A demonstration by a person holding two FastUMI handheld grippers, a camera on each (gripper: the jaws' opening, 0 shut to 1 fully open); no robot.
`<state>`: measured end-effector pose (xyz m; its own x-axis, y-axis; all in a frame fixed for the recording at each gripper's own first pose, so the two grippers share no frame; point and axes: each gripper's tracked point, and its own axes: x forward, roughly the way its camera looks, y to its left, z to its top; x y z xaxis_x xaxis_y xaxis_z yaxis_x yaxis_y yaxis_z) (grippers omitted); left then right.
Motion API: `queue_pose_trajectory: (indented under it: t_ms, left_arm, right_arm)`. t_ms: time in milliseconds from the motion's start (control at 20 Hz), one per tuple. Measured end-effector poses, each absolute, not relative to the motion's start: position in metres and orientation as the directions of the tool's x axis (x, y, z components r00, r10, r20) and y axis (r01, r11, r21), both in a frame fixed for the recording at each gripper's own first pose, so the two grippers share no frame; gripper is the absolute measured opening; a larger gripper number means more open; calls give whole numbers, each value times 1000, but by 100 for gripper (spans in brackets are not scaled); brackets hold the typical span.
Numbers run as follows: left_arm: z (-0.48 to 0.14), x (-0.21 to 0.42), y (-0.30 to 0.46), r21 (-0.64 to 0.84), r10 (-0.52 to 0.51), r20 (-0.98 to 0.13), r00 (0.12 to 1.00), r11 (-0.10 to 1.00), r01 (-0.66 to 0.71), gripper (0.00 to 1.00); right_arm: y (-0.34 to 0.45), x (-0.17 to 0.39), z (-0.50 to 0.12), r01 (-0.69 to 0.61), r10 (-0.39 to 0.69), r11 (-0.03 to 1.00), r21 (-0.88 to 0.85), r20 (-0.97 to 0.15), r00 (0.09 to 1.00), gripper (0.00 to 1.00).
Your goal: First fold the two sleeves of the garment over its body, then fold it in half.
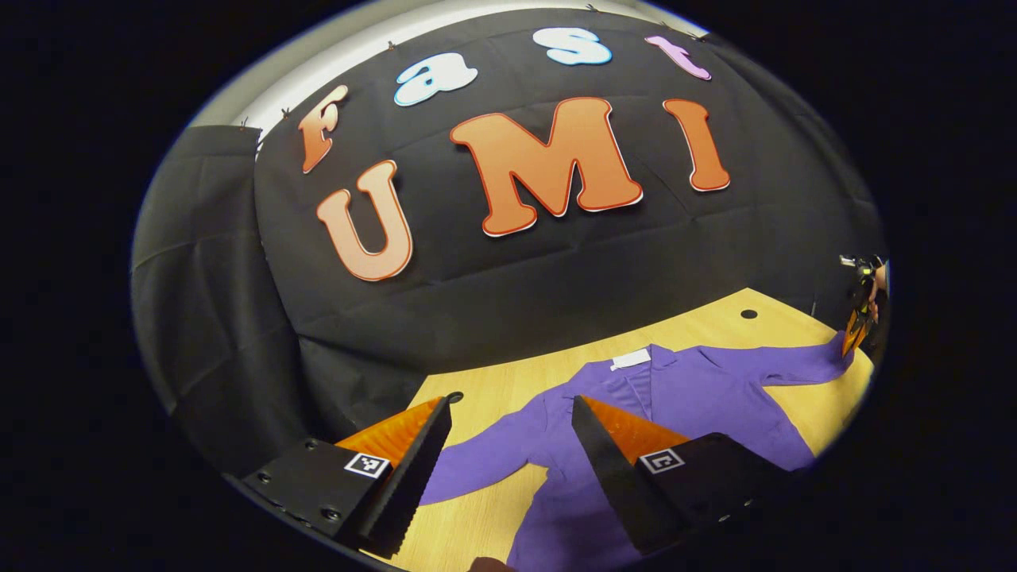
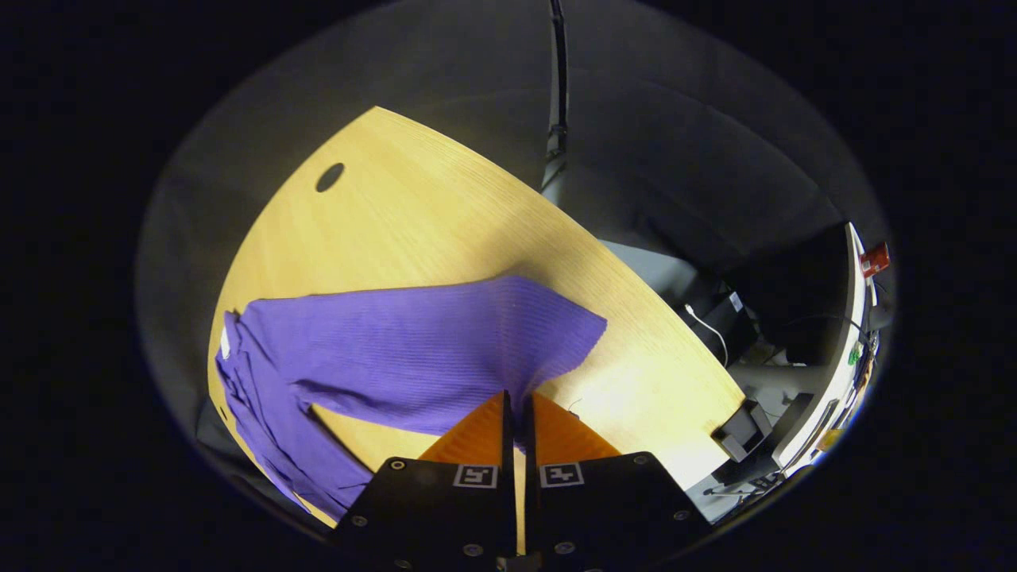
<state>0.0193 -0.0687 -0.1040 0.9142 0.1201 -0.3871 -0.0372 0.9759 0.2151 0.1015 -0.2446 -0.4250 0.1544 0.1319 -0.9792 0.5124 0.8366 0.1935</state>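
Note:
A purple long-sleeved garment [image 1: 699,389] lies flat on the wooden table [image 1: 493,389], collar with a white tag toward the wall. My left gripper [image 1: 508,413] hangs open just above its near sleeve [image 1: 485,461], one finger on each side of the sleeve and shoulder. In the right gripper view my right gripper [image 2: 517,401] is shut on the cuff edge of the other sleeve [image 2: 429,349], which is lifted and stretched toward the fingers. The right gripper [image 1: 858,322] also appears far off in the left gripper view, at that sleeve's end.
The table [image 2: 445,214] has a dark round hole [image 2: 330,176] near its far corner and another hole [image 1: 748,314] by the wall. Beyond the table's edge lie cables, dark boxes and a shelf with a red object [image 2: 874,258]. A pole [image 2: 558,95] stands behind the table.

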Motion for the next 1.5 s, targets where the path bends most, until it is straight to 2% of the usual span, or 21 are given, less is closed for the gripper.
queue_pose_trajectory:
  t_ms: [400,650,1150,1400,1500]
  left_arm:
    - [-103,25,-55,177,84,-360,929,984,-20,98]
    - [-109,13,-22,155,124,-366,922,985,-71,98]
    - [-118,-30,79,175,310,-363,879,949,-263,98]
    - [-117,-40,104,184,363,-356,861,931,-316,98]
    - [-115,-42,109,186,370,-348,861,928,-324,98]
  right_arm:
    - [-169,139,-327,351,203,883,311,-928,312,5]
    - [-93,170,-275,187,271,915,358,-887,374,5]
    - [65,198,-225,-121,388,922,369,-857,339,4]
    - [138,178,-218,-271,465,877,397,-843,270,5]
    - [162,172,-223,-291,482,864,410,-840,248,4]
